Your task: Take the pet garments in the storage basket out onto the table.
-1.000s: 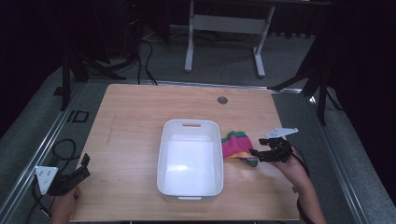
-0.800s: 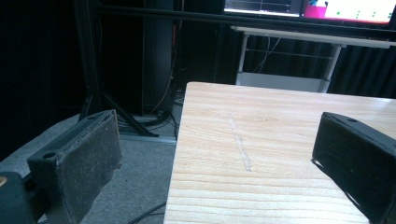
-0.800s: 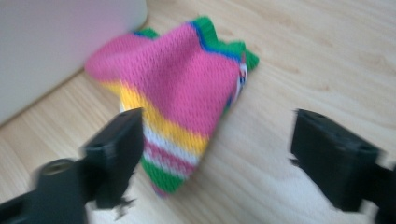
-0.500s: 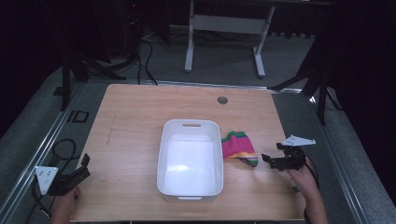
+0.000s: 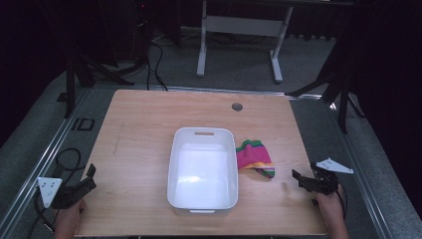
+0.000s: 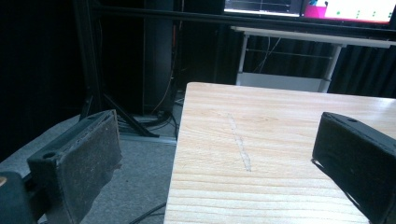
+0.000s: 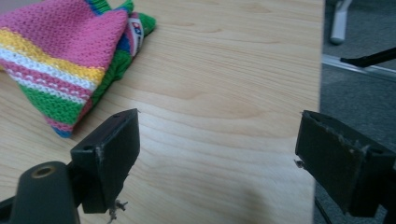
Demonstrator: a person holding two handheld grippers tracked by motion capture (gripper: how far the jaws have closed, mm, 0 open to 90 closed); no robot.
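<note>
The counter [image 5: 149, 124] is a light wooden top with a small round grommet [image 5: 237, 106] near its far edge. A white bin [image 5: 203, 169] stands at its middle, long axis running from the near edge to the far edge, with a handle slot in the far wall. The knitted cloth [image 5: 255, 157] lies flat on the counter just beside the bin's right wall, whether touching it cannot be told; it is striped pink, yellow, white and green. It spreads roughly triangular, its long axis slanting from the far end by the bin toward the near right, where a green-edged corner points at the right tool [image 5: 304, 180]. The right gripper view shows the cloth [image 7: 60, 60] folded over itself with a small label at the fold. The right hand [image 5: 328, 209] comes in from the bottom right, forearm pointing up the counter, and holds its tool low over the right near corner, aimed left toward the cloth and near it without contact. Its jaws stand wide apart with nothing between them, one over the wood and the other past the counter's right edge. The left hand [image 5: 67, 219] holds the left tool [image 5: 87, 180] at the near left corner, well apart from bin and cloth, pointing forward and to the right. Its jaws likewise stand wide apart and hold nothing, straddling the counter's left edge.
</note>
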